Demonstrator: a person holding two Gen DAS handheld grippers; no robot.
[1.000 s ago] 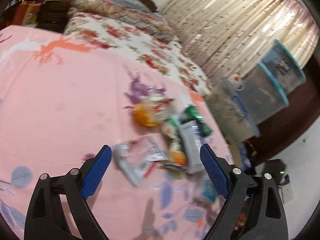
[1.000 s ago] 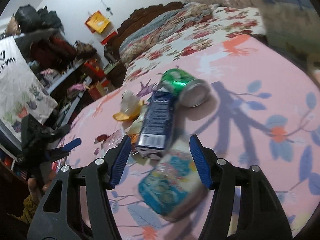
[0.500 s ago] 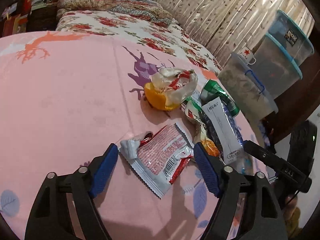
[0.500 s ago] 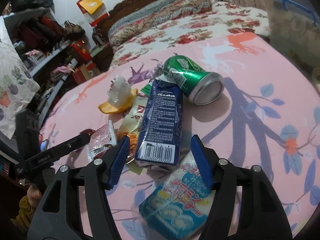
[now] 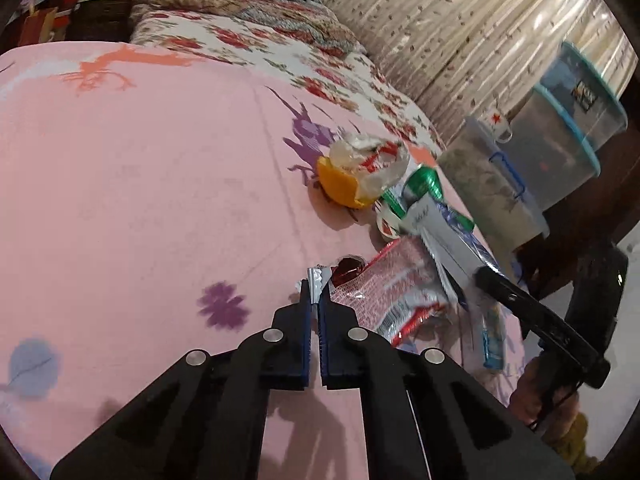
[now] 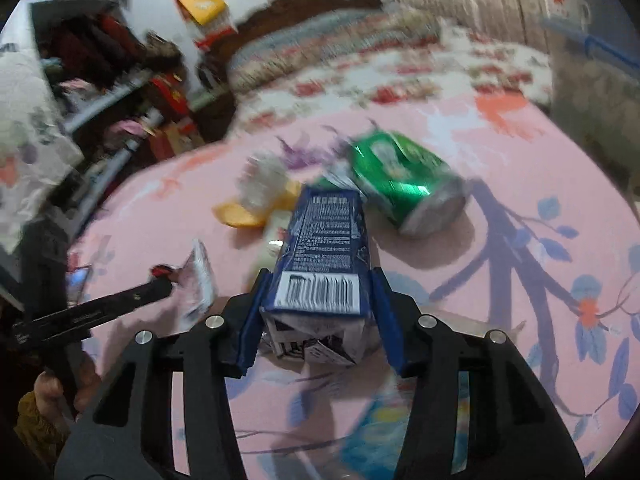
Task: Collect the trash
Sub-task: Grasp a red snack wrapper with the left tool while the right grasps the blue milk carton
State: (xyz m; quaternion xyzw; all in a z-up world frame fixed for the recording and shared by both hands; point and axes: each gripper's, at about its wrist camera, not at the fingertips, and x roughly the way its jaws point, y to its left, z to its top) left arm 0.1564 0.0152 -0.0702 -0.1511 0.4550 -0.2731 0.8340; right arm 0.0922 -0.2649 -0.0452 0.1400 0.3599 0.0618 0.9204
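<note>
Trash lies in a heap on a pink bedsheet (image 5: 140,184). My left gripper (image 5: 318,296) is shut on the silver edge of a red and white snack wrapper (image 5: 392,284). My right gripper (image 6: 318,284) is shut on a dark blue drink carton (image 6: 324,248), one finger on each side. A green can (image 6: 404,184) lies on its side just beyond the carton. An orange peel with a crumpled clear wrapper (image 5: 360,172) lies further back. A light blue packet (image 6: 400,432) lies under my right gripper, blurred.
Stacked clear storage tubs (image 5: 560,144) stand beside the bed on the right. A floral quilt and pillows (image 5: 256,28) lie at the bed's head. Cluttered shelves (image 6: 120,92) stand on the left in the right wrist view. The right gripper (image 5: 540,320) also shows in the left wrist view.
Both grippers were open and have closed. The left one moved onto the snack wrapper's edge and shut on it. The right one moved forward and shut on the blue carton.
</note>
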